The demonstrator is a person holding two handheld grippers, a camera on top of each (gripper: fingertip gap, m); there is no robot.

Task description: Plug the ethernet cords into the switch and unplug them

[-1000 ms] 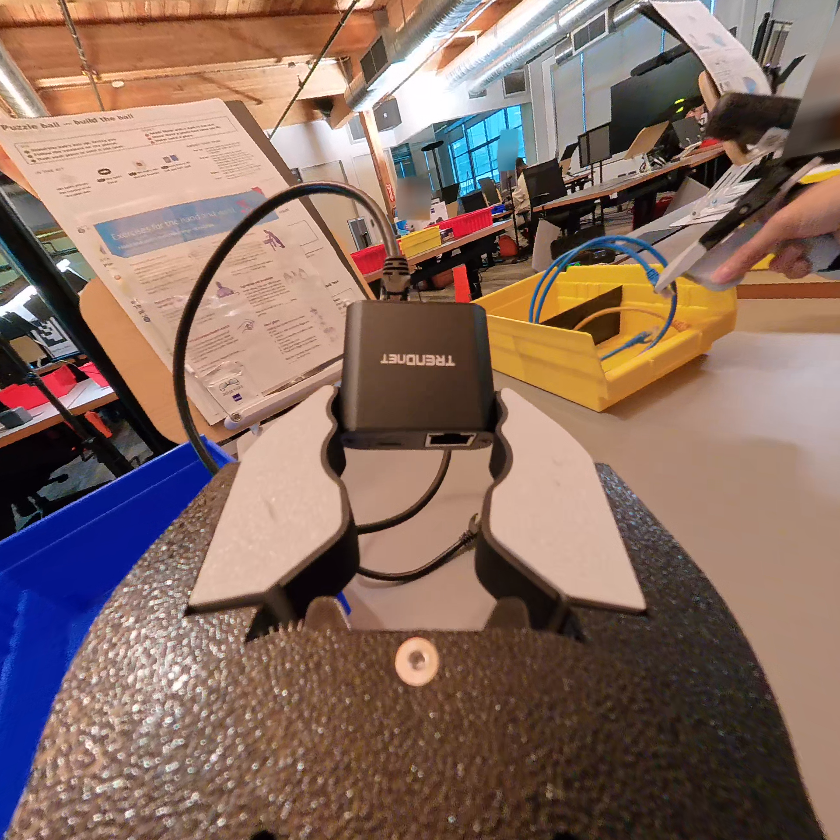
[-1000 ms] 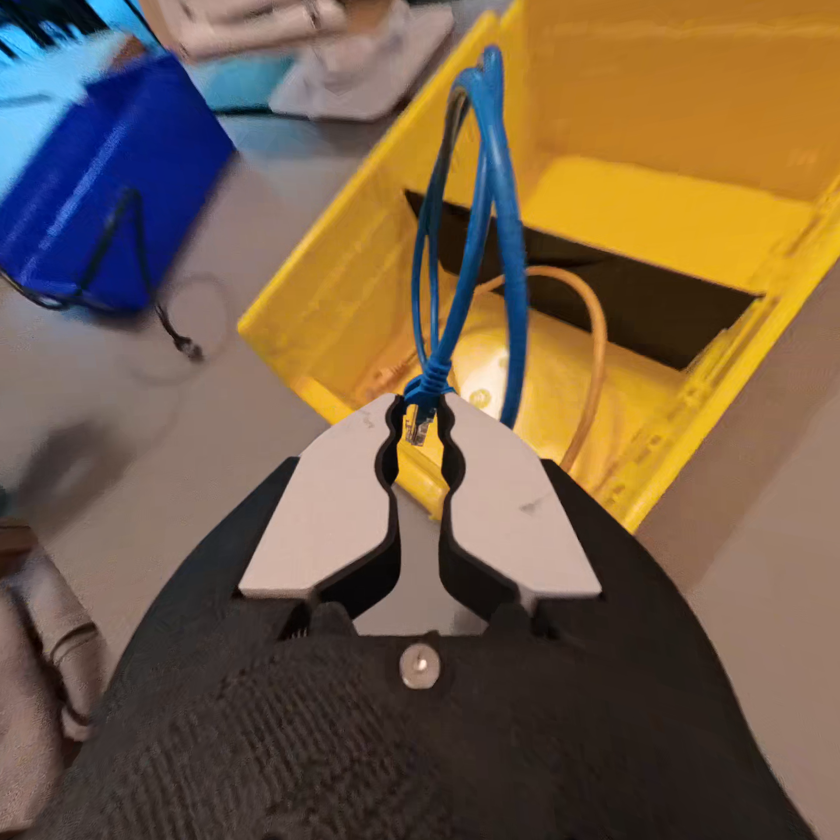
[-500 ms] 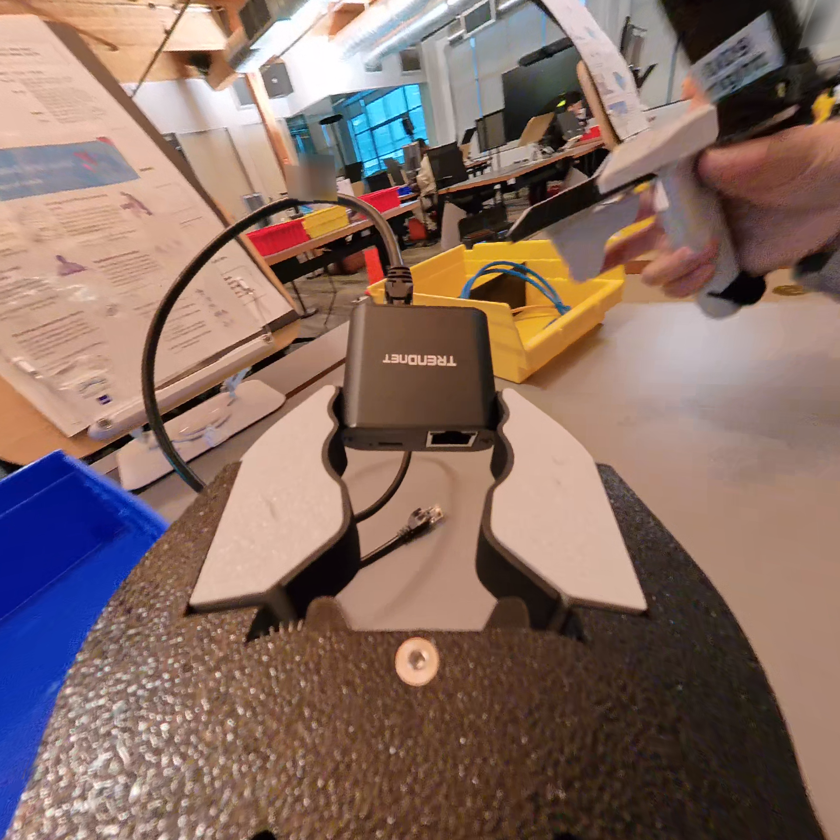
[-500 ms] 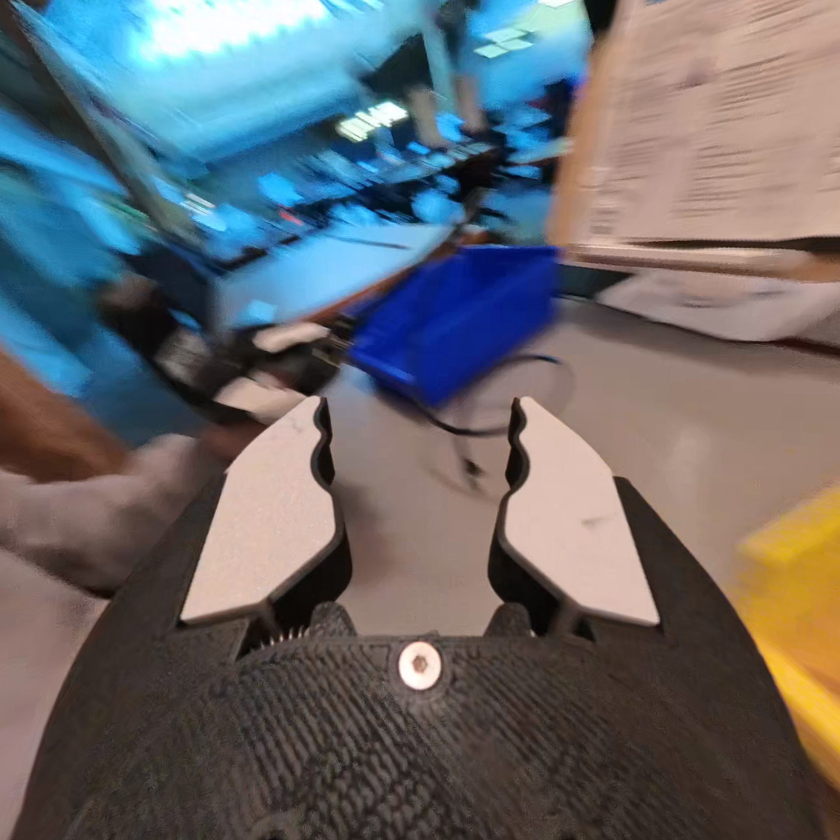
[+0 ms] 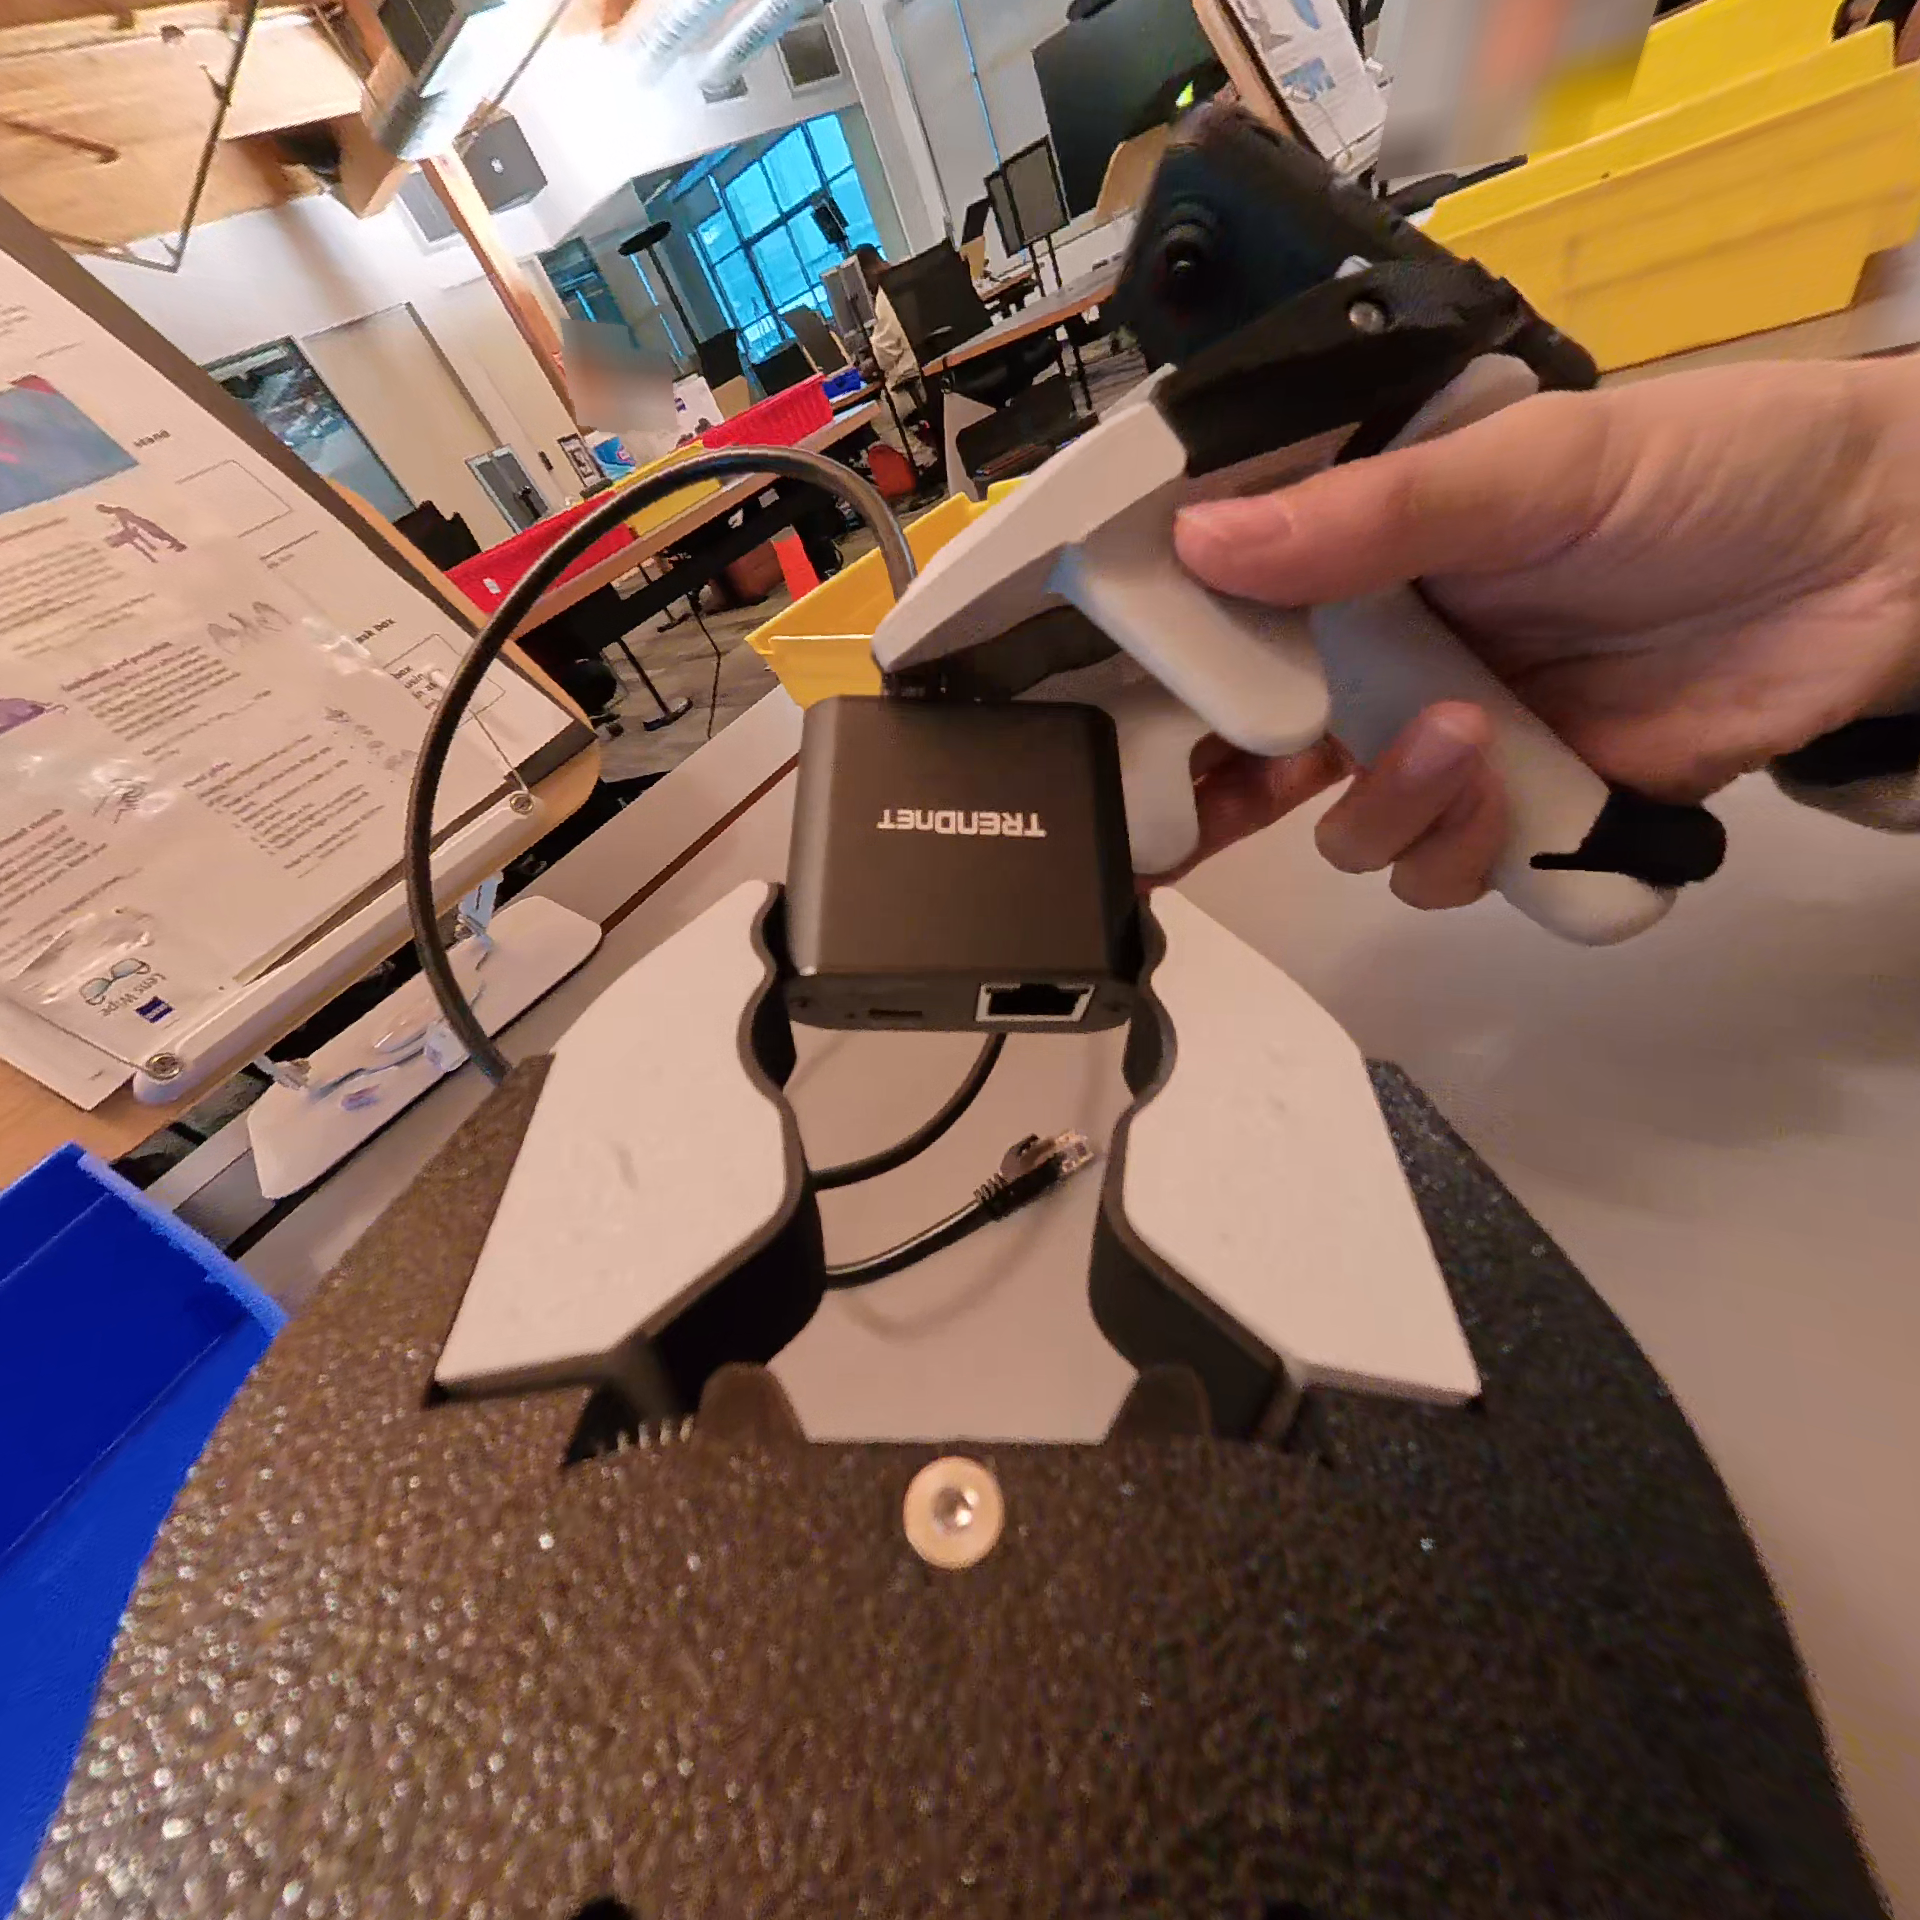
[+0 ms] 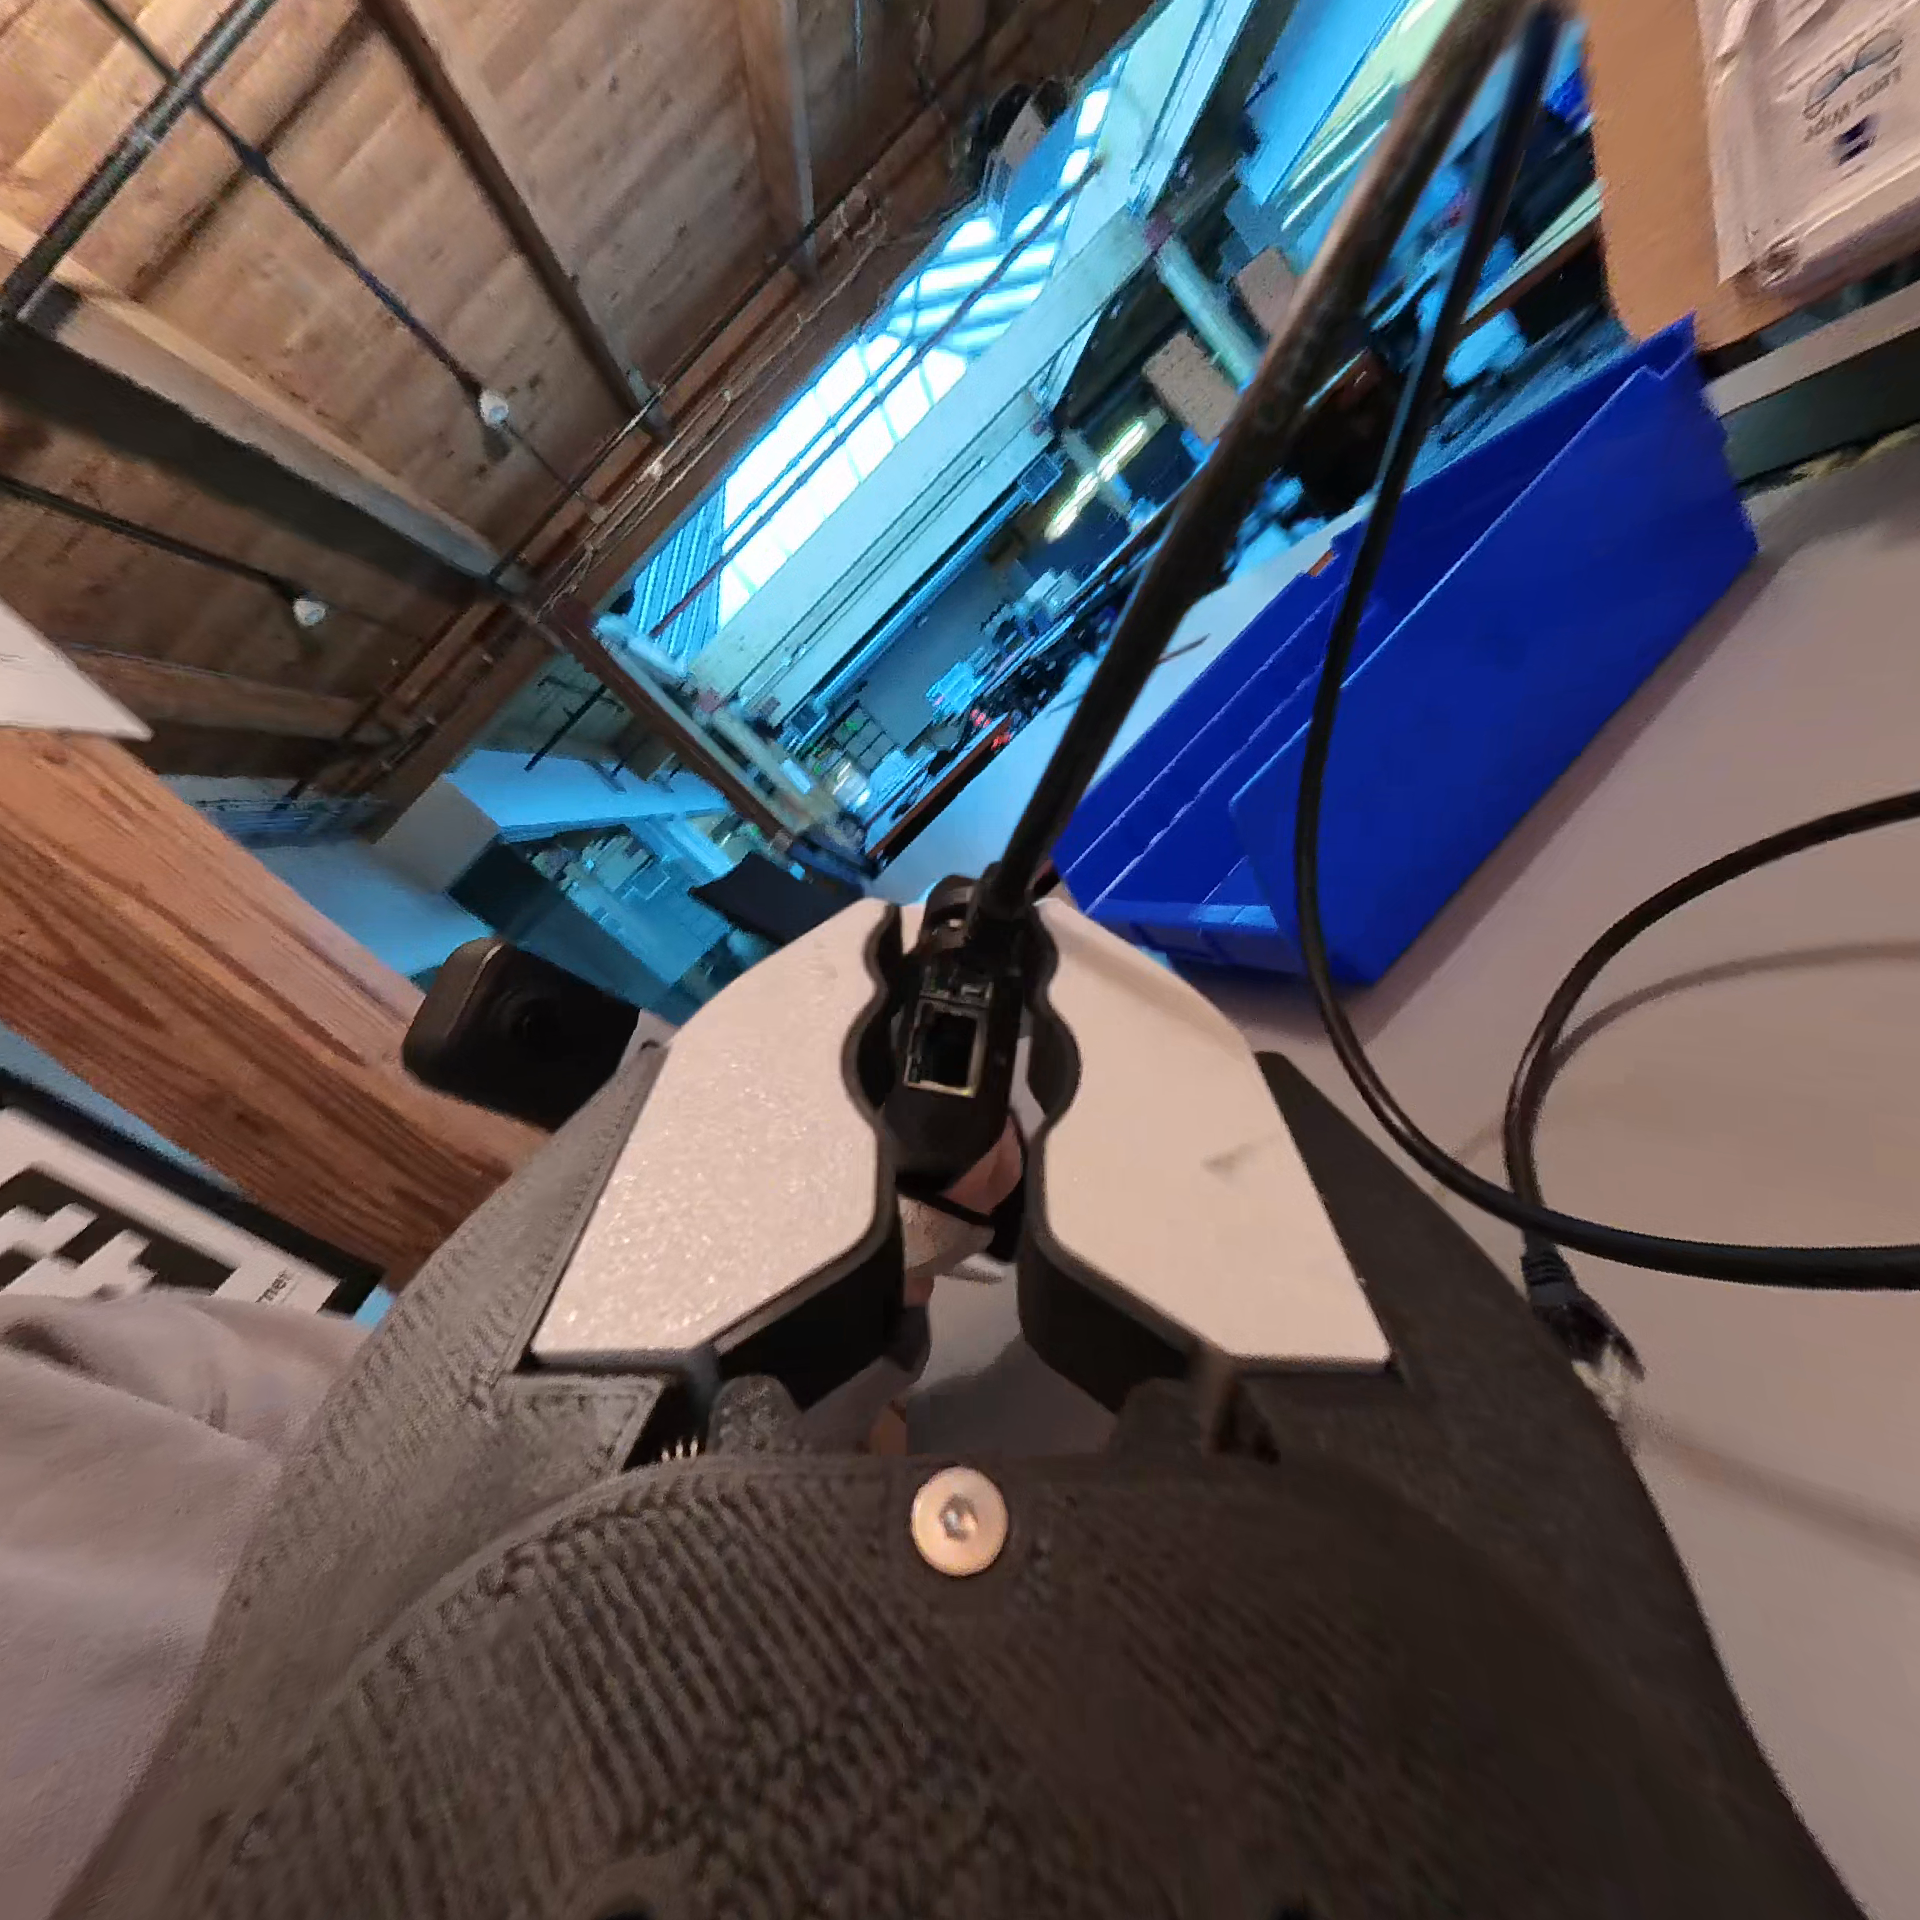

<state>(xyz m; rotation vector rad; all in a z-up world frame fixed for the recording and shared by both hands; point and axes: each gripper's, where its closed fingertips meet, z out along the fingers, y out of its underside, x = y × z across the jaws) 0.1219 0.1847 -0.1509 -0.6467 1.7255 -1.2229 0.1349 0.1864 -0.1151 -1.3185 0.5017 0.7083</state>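
Observation:
My left gripper (image 5: pixel 956 920) is shut on a small black switch (image 5: pixel 956 821) and holds it above the grey table. An empty port on the switch's near face points at me. A black ethernet cord (image 5: pixel 436 790) is plugged into the switch's far side and loops up, left and down. Its free plug (image 5: pixel 1039 1158) lies on the table under the switch. My right gripper (image 6: pixel 961 940) has closed on the plugged-in black plug (image 6: pixel 961 930) at the switch's far edge (image 6: pixel 940 1060). In the left wrist view its upper finger (image 5: pixel 987 582) lies over that edge.
A hand (image 5: pixel 1610 582) holds the right gripper's handle. A blue bin (image 5: pixel 83 1351) stands at the left and shows in the right wrist view (image 6: pixel 1455 779). A yellow bin (image 5: pixel 831 634) is behind the switch. A tilted board with printed sheets (image 5: pixel 208 675) stands at the back left.
My right gripper let go of the blue cord at the yellow bin, opened, swung over to the switch and closed on the black plug. My left gripper kept hold of the switch.

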